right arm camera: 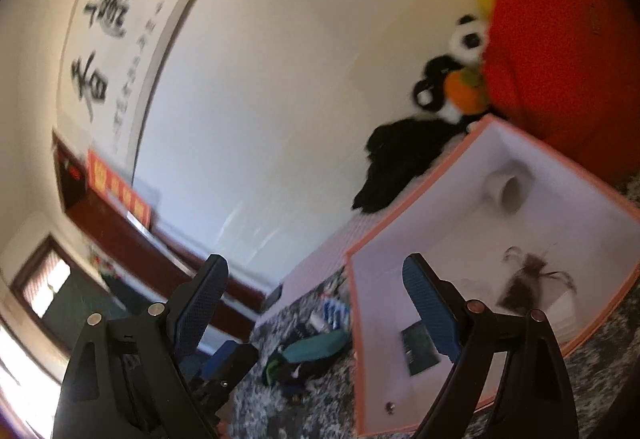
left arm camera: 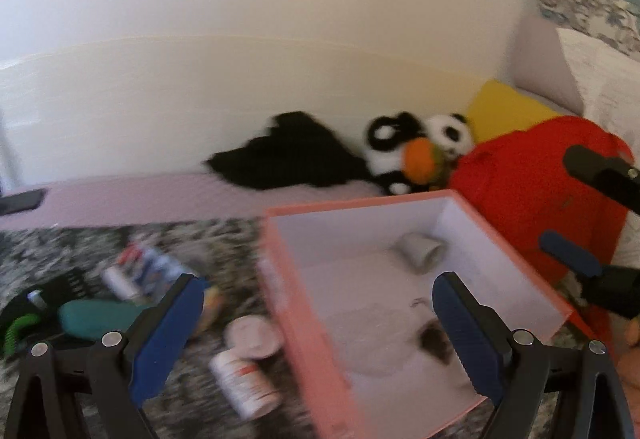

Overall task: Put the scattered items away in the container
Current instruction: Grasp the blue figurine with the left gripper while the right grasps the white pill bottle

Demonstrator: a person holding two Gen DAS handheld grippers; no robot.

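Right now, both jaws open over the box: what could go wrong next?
1. The left gripper straddles the pink box wall; lowering it could knock the box.
2. The white bottle lies on its side against that wall; it may roll or be hard to grip.
3. Both views are motion-blurred and the bedspread is busy, so small items could be missed.

Motion blur smears both views; the label on the white bottle (left arm camera: 246, 379) near the pink box (left arm camera: 308, 323) cannot be read; the small colourful packets (left arm camera: 150, 267) to the far left are unclear; the dark tuft (right arm camera: 520, 285) inside the box is too blurred to identify; the red cushion (right arm camera: 560, 19) is cut by the right edge.
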